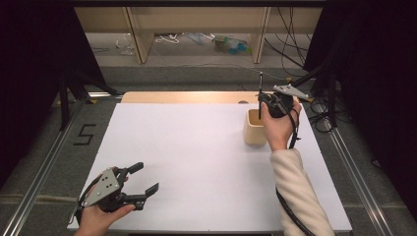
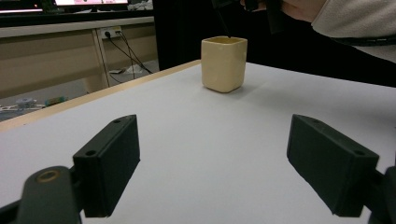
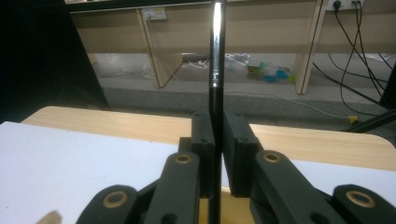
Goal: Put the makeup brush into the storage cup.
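At the near left corner of the white worktop (image 1: 196, 157) the left gripper (image 1: 140, 181) rests in the person's left hand (image 1: 101, 216), lying low over the surface; its jaws stand wide apart with nothing between them, and the left gripper view shows only bare white board in the gap, with the cream square cup (image 2: 223, 63) farther off beyond it; the middle of the worktop lies between the two hands, which are well apart; toward the far right stands that cream square cup (image 1: 254, 127), upright, close to the strip of pale wood (image 1: 187, 97) along the far edge; just beside and above the cup, the right hand (image 1: 278, 125) holds the right gripper (image 1: 260, 101), its grey three-cornered plate on top; its jaws are closed tight on a thin black stick (image 3: 216, 70), which stands upright and runs down toward the cup's open mouth; whether its lower end touches the inside I cannot tell; a cream sleeve (image 1: 297, 191) covers the forearm.
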Motion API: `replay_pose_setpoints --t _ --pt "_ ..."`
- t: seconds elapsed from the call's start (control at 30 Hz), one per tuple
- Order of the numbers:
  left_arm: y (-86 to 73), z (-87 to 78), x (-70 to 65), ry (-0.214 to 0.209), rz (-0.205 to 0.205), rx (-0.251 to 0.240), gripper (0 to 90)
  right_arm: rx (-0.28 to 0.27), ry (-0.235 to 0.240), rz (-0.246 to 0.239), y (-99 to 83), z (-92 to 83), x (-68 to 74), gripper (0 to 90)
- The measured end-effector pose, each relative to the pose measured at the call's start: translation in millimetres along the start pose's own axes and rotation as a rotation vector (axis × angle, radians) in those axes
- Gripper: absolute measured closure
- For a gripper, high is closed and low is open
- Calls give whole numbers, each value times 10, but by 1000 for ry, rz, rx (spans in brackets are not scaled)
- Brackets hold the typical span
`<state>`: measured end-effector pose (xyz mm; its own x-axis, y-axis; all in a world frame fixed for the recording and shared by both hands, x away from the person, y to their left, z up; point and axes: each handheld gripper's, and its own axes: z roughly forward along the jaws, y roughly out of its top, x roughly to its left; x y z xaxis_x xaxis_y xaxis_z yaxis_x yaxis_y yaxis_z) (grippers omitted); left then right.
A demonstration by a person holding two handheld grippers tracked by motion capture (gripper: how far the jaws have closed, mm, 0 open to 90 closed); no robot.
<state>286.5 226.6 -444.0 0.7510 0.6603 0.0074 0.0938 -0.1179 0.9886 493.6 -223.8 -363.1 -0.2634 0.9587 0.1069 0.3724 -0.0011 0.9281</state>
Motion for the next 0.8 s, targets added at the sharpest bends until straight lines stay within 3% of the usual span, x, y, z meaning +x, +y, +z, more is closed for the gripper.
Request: replay_pose_setpoints --t 0.8 --pt "-2 4 2 -2 0 -4 170 0 -20 -15 -57 73 -46 840"
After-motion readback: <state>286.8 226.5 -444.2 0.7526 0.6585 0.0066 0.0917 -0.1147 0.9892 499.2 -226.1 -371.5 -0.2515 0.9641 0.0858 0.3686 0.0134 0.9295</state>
